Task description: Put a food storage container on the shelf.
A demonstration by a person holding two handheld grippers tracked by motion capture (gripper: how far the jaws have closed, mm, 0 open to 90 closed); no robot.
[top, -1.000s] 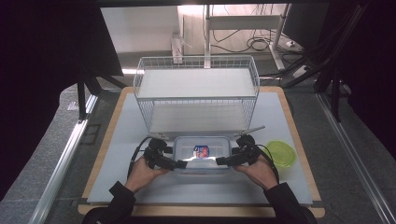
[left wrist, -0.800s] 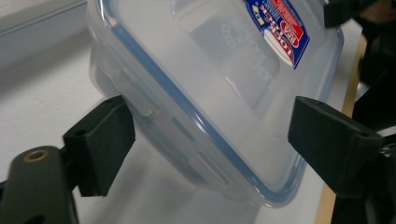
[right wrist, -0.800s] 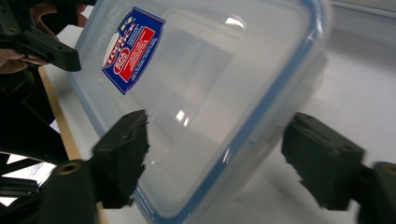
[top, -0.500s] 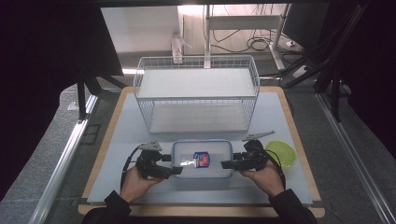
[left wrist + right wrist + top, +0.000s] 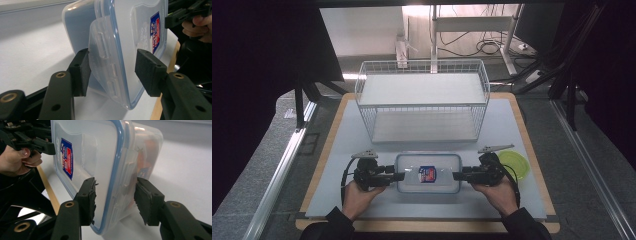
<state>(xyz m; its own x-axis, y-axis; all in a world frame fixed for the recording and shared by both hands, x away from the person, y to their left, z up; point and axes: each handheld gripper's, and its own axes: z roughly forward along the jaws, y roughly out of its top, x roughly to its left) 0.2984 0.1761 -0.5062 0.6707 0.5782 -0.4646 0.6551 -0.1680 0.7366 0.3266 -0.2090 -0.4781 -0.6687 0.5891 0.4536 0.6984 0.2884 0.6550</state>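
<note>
Both claws are seen spread open around the end latches of the clear lidded container [image 5: 428, 173], the left claw [image 5: 398, 176] and right claw [image 5: 457, 176] astride it on the desk [image 5: 512, 135] before the wire basket [image 5: 422, 102].

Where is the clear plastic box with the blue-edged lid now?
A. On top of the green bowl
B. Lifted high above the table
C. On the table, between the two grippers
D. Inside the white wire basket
C: in the high view the clear plastic box sits on the table in front of the wire basket, with the left gripper and the right gripper at its two ends.
</note>
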